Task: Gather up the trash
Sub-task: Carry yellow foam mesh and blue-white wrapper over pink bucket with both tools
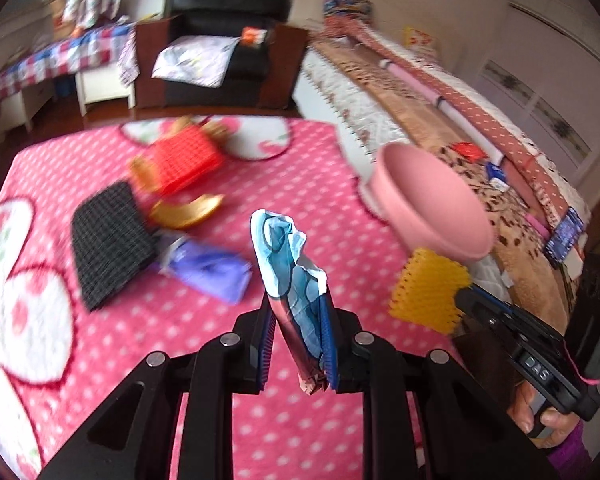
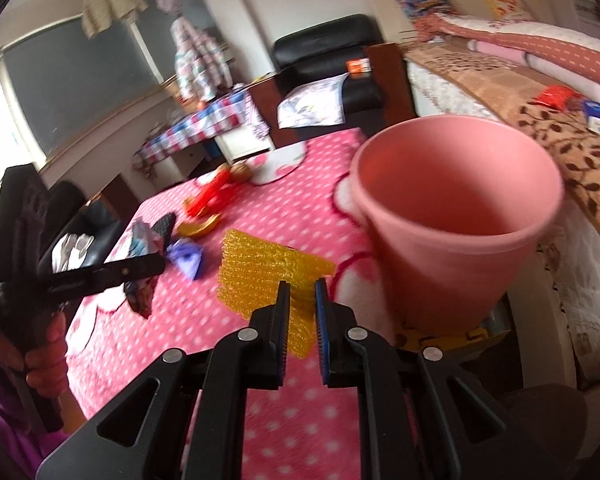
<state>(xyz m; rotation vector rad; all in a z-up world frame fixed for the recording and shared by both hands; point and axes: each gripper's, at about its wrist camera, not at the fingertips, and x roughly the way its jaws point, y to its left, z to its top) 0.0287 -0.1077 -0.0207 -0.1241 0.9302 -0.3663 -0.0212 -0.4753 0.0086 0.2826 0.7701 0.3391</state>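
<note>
Two grippers (image 1: 296, 312) (image 2: 302, 300), each clamping trash.

bucket (image 2: 456, 216) right of mesh pad (image 2: 268, 276) | both on table (image 2: 320, 208) — bed (image 2: 540, 128) behind

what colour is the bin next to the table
Pink, plain inside and out. The bin shows best in the right wrist view, empty.

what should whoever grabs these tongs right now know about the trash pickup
Left tongs: shut on a blue-and-white wrapper, lifted off the pink blanket.
Right tongs: shut on yellow foam netting, beside the pink bucket.
Done: two pieces picked up; bucket looks empty.
Left: drop both in, then the purple wrapper, black mesh, gold pieces and red netting.
</note>
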